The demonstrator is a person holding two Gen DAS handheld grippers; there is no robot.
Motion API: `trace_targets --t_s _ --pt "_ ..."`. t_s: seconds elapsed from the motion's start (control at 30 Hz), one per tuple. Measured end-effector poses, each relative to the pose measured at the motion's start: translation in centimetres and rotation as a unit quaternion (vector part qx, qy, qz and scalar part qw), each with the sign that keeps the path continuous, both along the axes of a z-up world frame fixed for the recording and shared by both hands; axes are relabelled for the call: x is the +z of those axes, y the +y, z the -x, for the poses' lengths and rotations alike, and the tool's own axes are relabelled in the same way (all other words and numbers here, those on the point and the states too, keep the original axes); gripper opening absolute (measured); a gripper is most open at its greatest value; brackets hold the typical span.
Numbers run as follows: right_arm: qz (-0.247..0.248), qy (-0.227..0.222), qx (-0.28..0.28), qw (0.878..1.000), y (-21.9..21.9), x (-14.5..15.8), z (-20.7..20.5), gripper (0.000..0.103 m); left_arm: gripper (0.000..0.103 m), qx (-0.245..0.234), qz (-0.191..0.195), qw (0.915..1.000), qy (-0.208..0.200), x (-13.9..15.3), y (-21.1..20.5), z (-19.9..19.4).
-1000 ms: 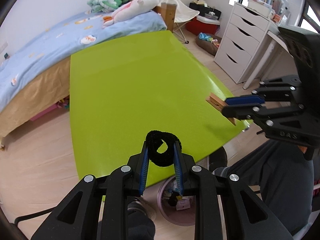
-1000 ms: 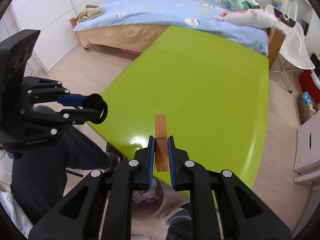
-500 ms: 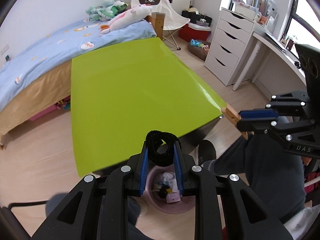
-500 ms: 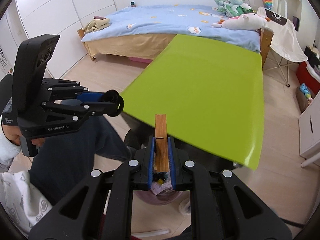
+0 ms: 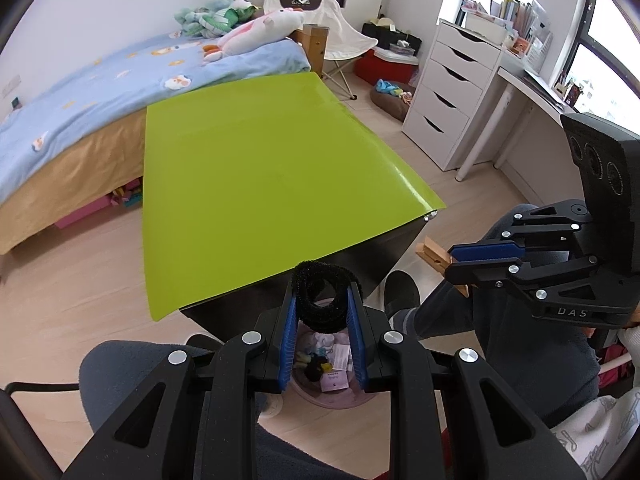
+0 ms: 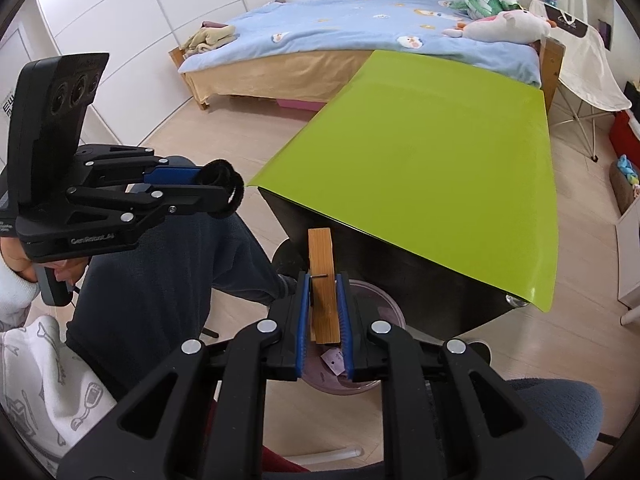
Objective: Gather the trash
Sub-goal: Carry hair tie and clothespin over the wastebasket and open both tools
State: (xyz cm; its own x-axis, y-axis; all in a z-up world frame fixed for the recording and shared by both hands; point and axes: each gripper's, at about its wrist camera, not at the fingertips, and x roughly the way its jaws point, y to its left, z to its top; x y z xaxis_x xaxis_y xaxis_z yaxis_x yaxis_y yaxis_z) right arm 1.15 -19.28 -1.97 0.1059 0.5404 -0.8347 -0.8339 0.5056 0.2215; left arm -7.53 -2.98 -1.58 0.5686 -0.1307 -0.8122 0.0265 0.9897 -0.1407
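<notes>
The glossy lime-green table [image 5: 256,184] fills the middle of both views, a smooth flat sheet over a dark base whose legs are hidden. Below its near edge stands a round, translucent pinkish trash bin [image 6: 384,308], mostly covered by the tools; paper scraps show inside, the rest hard to make out. The left tool [image 5: 322,320] is closed on a fuzzy black loop [image 5: 325,294], soft and ring-shaped, held above the bin. The right tool [image 6: 325,312] is closed on a flat wooden clothespin [image 6: 321,264], grain visible, upright over the bin's rim.
</notes>
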Motion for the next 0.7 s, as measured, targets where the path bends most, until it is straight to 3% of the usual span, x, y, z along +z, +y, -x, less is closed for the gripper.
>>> trace_targets --t_s 0.07,0.1,0.13,0.23,0.43,0.7 --pt "0.003 0.0 -0.006 1.0 0.0 -0.1 -0.1 0.033 0.023 -0.001 0.0 1.0 0.0 0.0 0.0 0.2" --pt "0.0 -0.001 -0.011 1.0 -0.1 -0.1 -0.2 0.055 0.022 -0.002 0.0 1.0 0.0 0.0 0.0 0.2" --pt "-0.007 0.0 -0.016 1.0 -0.3 0.0 -0.3 0.069 0.022 -0.002 0.001 1.0 0.0 0.0 0.0 0.3" --pt "-0.013 -0.001 -0.029 1.0 -0.7 0.3 -0.4 0.085 0.022 -0.005 0.002 1.0 0.002 -0.1 -0.1 0.3" --pt "0.002 -0.008 -0.057 0.998 -1.5 1.0 -0.6 0.096 0.022 -0.019 0.006 0.9998 0.006 -0.2 -0.7 0.0" --pt "0.013 -0.019 -0.103 0.994 -2.9 2.0 -0.9 0.096 0.023 -0.042 0.004 0.9991 0.009 -0.2 -2.3 -0.2"
